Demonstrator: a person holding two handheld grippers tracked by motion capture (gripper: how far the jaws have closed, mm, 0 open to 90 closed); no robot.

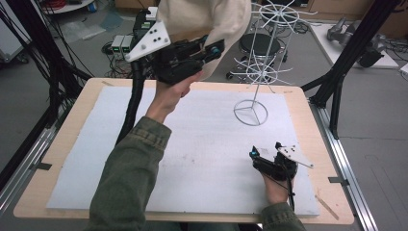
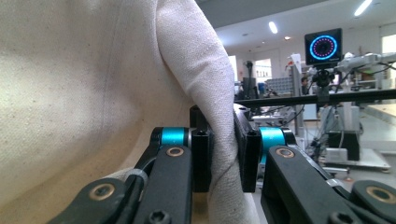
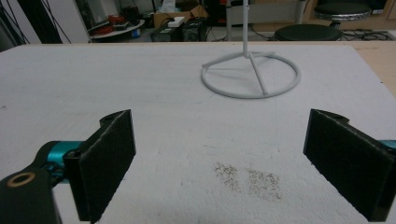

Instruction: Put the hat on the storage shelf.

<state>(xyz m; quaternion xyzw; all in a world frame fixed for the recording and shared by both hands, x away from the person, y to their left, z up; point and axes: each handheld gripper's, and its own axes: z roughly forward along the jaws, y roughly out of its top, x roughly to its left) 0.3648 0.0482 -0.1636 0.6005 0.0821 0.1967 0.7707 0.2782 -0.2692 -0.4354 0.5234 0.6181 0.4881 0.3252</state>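
Observation:
A cream fabric piece (image 1: 202, 19) hangs in the air above the table's far edge, with my left gripper (image 1: 214, 48) shut on a fold of it. In the left gripper view the fabric (image 2: 93, 70) covers the left half and a bunched fold sits pinched between the black jaws of the gripper (image 2: 223, 158). Just right of it stands a tall white wire stand (image 1: 262, 57) with spoked tiers and a ring base (image 1: 250, 113). My right gripper (image 1: 266, 149) rests low at the front right of the mat, open. Its jaws (image 3: 224, 158) stand wide with nothing between them, facing the ring base (image 3: 251, 77).
A white foam mat (image 1: 192, 144) covers most of the wooden table (image 1: 308, 115). Black frame posts (image 1: 351, 53) rise at both sides. A black stool (image 1: 260, 45) and cables lie on the floor behind. A small patch of dark specks (image 3: 247, 179) marks the mat.

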